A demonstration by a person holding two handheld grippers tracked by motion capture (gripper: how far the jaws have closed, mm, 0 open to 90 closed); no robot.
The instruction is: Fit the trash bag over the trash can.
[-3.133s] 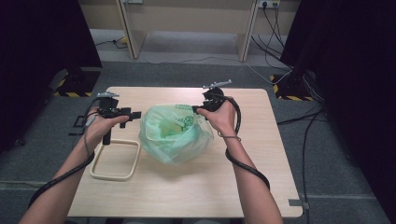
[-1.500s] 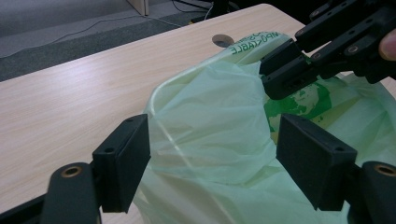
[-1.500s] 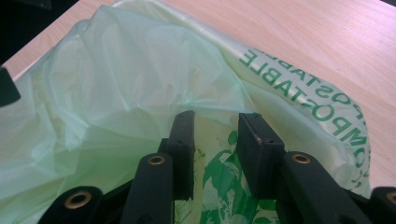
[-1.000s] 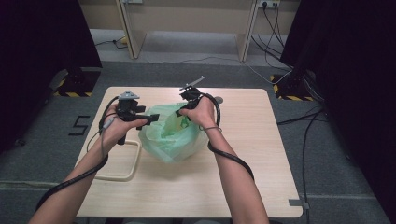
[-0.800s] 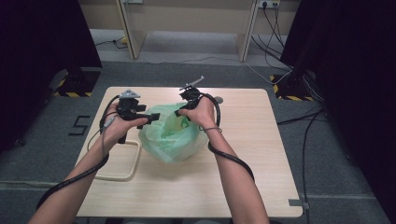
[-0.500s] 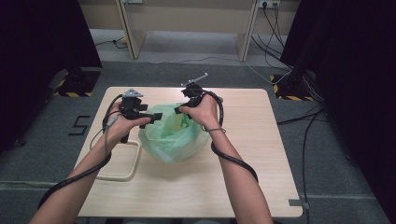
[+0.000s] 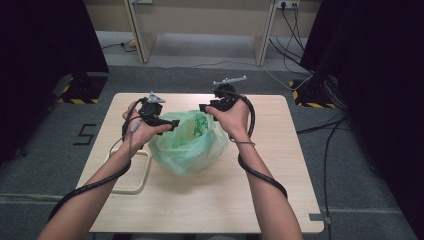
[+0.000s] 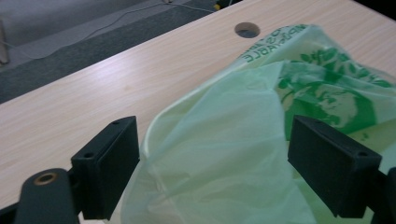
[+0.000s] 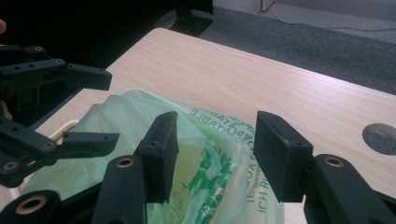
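On the left side of the table [image 7: 260,200], near the person's left forearm, a cream-coloured frame [image 7: 131,176] lies flat, untouched. Just beyond it the left claw [image 7: 171,126] sits at the left rim of the green plastic bag [image 7: 187,145], which rests in the middle of the table. In the left gripper view its jaws stand wide, with a fold of the thin film rising between them [image 8: 219,154] but not pinched by either pad; they have just been opening, so the hold on the bag's edge is released. A second ago both claws were drawn close together over the bag's mouth; now they have parted, and the mouth gapes, showing the darker green print on the inside.

Further right, the right claw [image 7: 204,108] hovers above the far right rim of the bag, lifted a little clear of it. Its jaws too have just been opening, and in the right gripper view [image 9: 212,144] they stand apart with the printed film below them, not gripped.

With both holds let go, the bag appears to stay open by itself; spreading its mouth looks done, and the next step probably calls for a fresh grip on the rim or on something to put in.
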